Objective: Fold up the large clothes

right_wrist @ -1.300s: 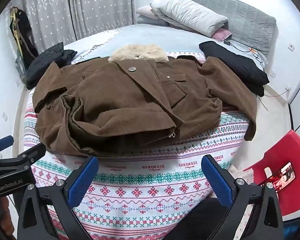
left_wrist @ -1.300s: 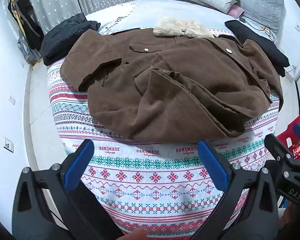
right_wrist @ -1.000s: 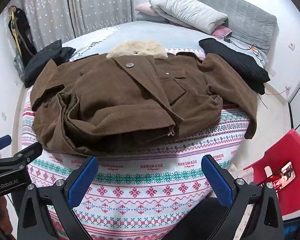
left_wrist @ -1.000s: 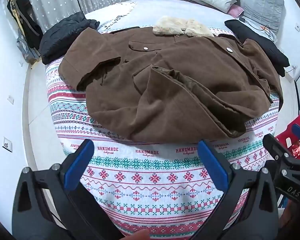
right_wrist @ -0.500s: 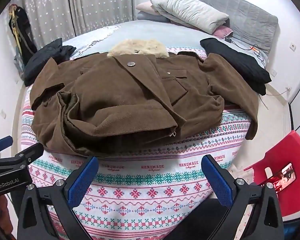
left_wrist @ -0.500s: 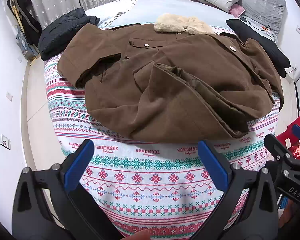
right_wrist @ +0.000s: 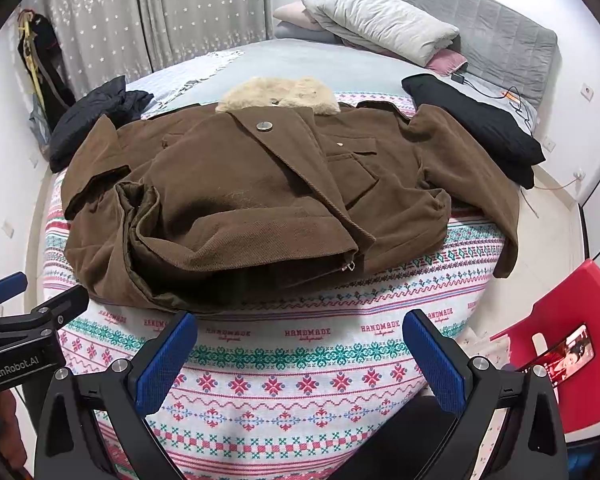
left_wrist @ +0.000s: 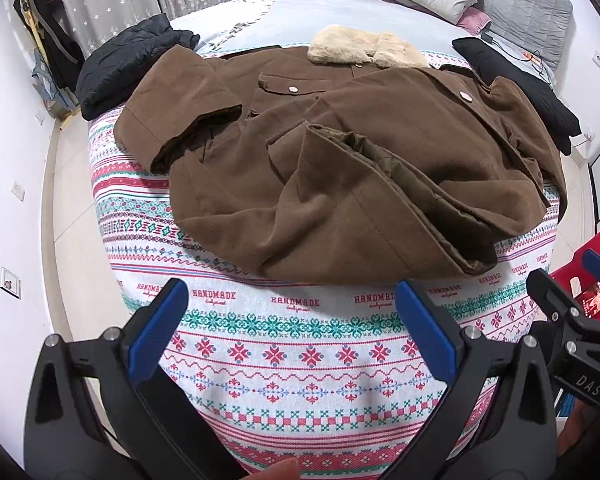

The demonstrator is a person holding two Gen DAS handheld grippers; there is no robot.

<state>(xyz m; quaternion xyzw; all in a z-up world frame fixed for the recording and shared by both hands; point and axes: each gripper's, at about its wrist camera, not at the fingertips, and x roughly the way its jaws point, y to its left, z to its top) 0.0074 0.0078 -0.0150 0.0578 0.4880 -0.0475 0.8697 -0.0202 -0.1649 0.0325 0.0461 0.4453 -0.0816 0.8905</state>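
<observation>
The brown jacket point(left_wrist: 340, 168) is lying rumpled on the patterned blanket point(left_wrist: 292, 352). The left gripper point(left_wrist: 290, 320) and right gripper point(right_wrist: 300, 344) are hovering short of it, jaws spread wide, seemingly touching nothing.

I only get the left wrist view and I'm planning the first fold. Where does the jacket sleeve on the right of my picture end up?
Observer: In the right wrist view that sleeve drapes over the side of the patterned blanket, and its cuff hangs off the edge.
Operator: Is the right hand-held gripper holding anything?
Observer: No. The right hand-held gripper is open and empty, short of the jacket.
Operator: Any hardware at the hem to watch for?
Observer: A small metal zipper pull pokes out at the near hem.
</observation>
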